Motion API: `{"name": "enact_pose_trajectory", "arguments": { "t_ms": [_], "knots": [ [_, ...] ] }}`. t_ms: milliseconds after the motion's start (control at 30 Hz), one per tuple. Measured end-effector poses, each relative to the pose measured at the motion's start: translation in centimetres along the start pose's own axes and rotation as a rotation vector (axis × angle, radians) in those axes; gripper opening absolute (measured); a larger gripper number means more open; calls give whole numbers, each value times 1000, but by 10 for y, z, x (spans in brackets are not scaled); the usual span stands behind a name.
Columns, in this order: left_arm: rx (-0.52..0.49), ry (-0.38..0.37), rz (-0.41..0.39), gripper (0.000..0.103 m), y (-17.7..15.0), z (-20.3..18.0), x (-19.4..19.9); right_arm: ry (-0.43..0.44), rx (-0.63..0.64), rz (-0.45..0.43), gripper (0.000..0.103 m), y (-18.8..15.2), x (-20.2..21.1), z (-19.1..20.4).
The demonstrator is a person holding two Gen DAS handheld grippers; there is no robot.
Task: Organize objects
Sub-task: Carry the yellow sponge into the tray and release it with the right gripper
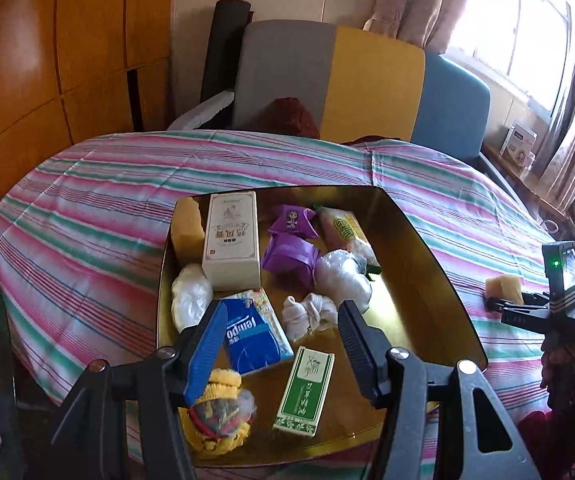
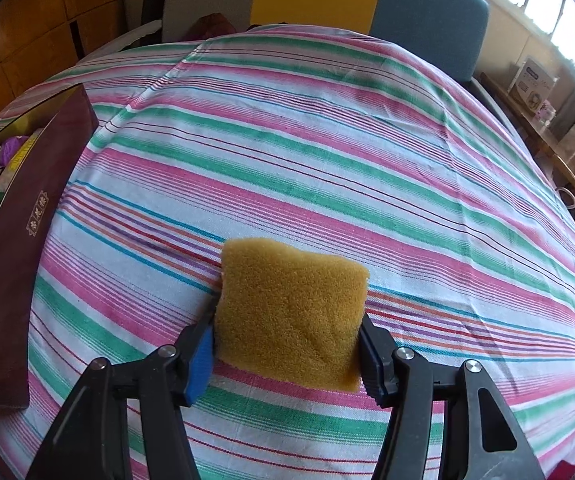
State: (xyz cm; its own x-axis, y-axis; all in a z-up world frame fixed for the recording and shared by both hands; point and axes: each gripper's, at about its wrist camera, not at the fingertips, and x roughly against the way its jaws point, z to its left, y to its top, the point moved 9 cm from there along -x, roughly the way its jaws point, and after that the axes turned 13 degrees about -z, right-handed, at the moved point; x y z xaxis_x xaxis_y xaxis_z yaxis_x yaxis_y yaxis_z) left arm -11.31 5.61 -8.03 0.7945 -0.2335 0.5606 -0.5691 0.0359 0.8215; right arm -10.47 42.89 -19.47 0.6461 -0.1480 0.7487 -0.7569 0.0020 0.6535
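Left jaws: the left gripper is hanging wide apart over the gold tray, gripping nothing.
Right jaws: the right gripper is squeezing a yellow sponge between both pads, over the striped tablecloth.
Tray, left side: a second sponge is leaning beside a tall white box; a white plastic wad is sitting in front – just beside the blue Tempo tissue pack.
Tray, middle: two purple packets are lying touching, with a knotted white cloth nearer the camera and a green-and-white box in front of it.
Tray, right side: a yellow-green wrapped pack is lying behind a clear crumpled bag.
Near edge: a yellow knitted item is sitting under the left finger (partly hidden).
Beyond the tray: the held sponge is staying outside it, to its right.
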Motion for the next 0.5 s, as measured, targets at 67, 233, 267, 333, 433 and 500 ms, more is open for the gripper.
{"name": "enact_pose_trajectory", "arguments": {
  "t_ms": [67,233,267,333,433,500],
  "knots": [
    [-6,1,1,58,-2,0,2,11,-16,-9,60,4,7,5],
    [7,3,8,58,-7,5,1,82,-19,-93,60,27,42,36],
    [8,3,9,58,-7,5,2,105,-11,-111,60,32,51,45],
    [10,3,12,58,-9,6,1,154,20,-141,60,41,65,69],
    [13,7,17,58,-11,9,1,230,72,-171,60,49,85,107],
    [16,10,22,58,-13,12,0,291,110,-185,60,51,97,134]
  ]
}}
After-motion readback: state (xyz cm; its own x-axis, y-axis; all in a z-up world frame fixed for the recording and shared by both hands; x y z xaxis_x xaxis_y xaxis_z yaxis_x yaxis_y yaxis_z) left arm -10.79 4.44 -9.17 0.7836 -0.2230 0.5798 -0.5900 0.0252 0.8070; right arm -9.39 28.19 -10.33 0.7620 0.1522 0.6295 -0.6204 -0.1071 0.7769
